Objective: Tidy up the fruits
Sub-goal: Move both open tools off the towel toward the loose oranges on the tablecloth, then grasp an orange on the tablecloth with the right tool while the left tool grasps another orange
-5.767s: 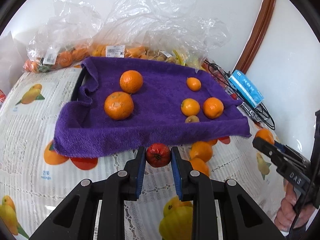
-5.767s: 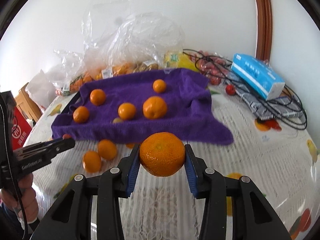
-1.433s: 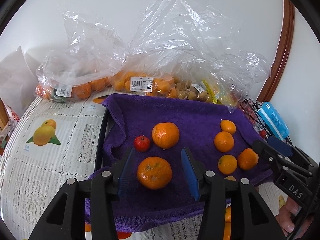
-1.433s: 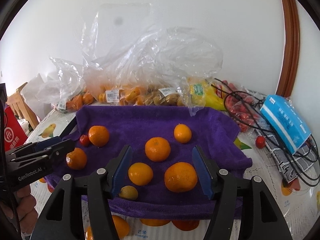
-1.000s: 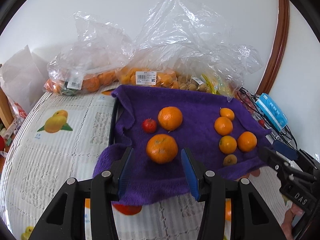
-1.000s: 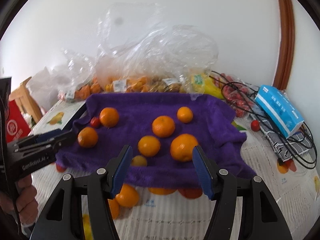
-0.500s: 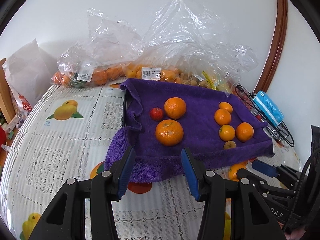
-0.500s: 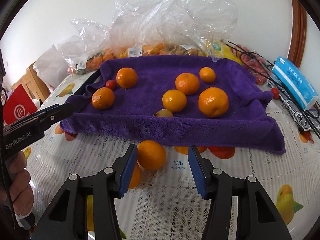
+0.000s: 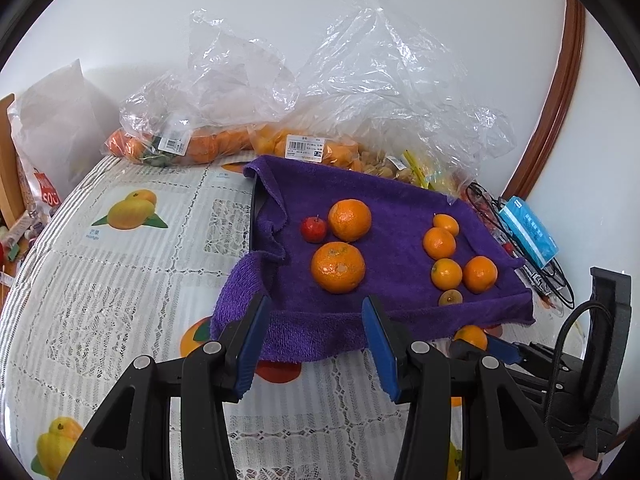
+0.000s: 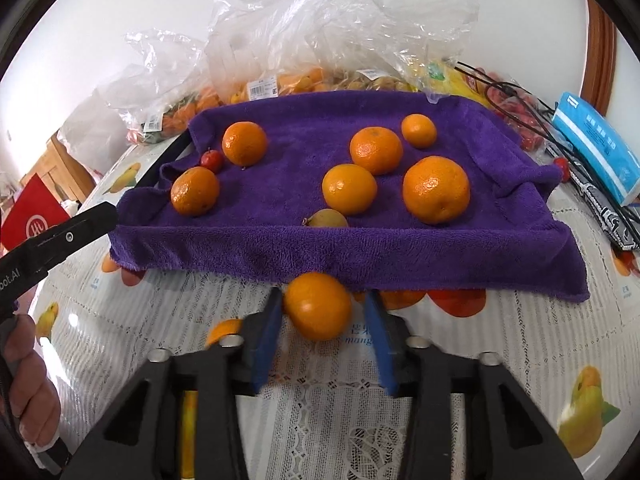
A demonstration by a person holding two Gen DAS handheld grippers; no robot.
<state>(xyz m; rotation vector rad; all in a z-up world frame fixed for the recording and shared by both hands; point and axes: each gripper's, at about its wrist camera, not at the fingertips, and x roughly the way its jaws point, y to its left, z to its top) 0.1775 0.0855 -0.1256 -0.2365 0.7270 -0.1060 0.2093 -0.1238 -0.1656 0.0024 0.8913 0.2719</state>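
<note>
A purple towel lies over a tray. On it are two big oranges, a small red fruit, several smaller oranges and a little brownish fruit. In front of the towel a loose orange sits on the tablecloth. My right gripper is closing onto it, with the blue pads at its sides. A second orange peeks out behind the left finger. My left gripper is open and empty above the towel's near hem.
Clear plastic bags of fruit line the wall behind the towel. A blue tissue pack and black cables lie on the right. A red bag stands on the left. The lace tablecloth has printed fruit.
Both grippers drew back from over the towel to the tablecloth in front. The right one sank to the loose orange and its jaws narrowed around it. The left stayed open and empty.
</note>
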